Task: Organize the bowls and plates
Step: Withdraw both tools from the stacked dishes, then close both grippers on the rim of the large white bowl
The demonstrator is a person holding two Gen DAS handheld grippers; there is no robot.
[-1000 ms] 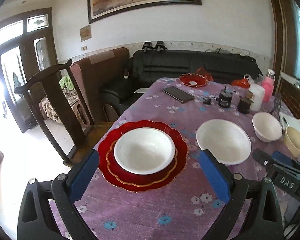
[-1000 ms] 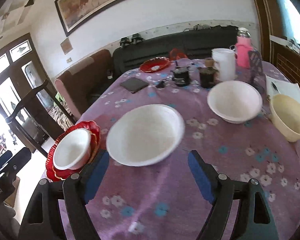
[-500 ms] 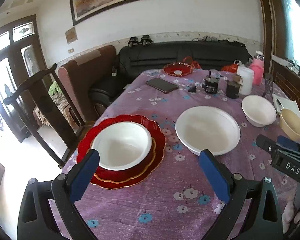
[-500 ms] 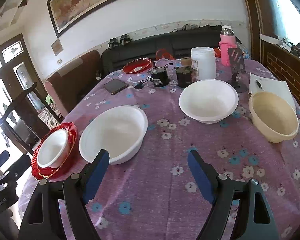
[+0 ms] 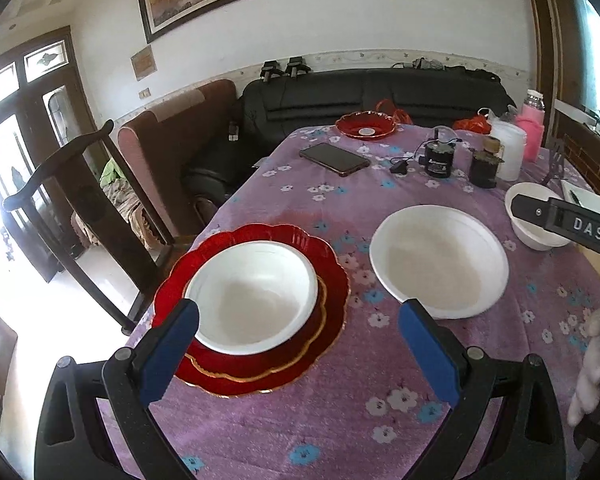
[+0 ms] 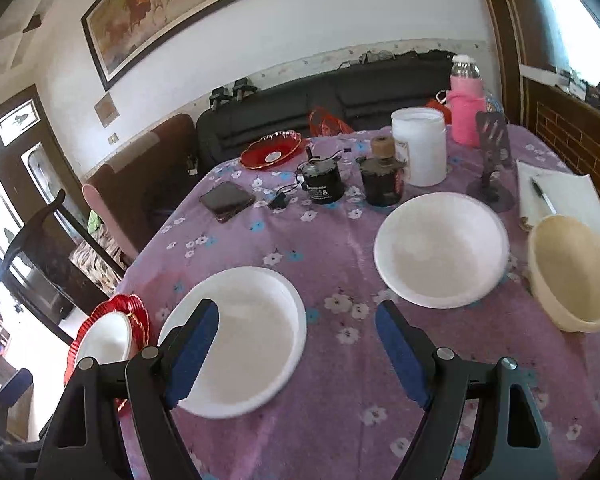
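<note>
Both wrist views had shifted since a second ago: in the left wrist view the red plate stack sat lower and nearer the fingers, and in the right wrist view the near white bowl had slid from centre to lower left, under the left-hand finger.

Left gripper (image 5: pixel 298 336): jaws wide apart, nothing between the pads. White bowl (image 5: pixel 252 296) sat inside the scalloped red plate (image 5: pixel 332 276), lower centre-left of frame, at the table's near edge. Large white bowl (image 5: pixel 438 260) lay right of centre on the purple flowered tablecloth (image 5: pixel 340 208), apart from the plate.

Right gripper (image 6: pixel 296 338): jaws likewise spread, empty, above the cloth. Second white bowl (image 6: pixel 440 248) lay right of centre; cream bowl (image 6: pixel 572 272) just beside it at the right edge. Small red dish (image 6: pixel 272 150), phone (image 6: pixel 227 201) and white jar (image 6: pixel 420 144) occupied the upper part of the frame.
</note>
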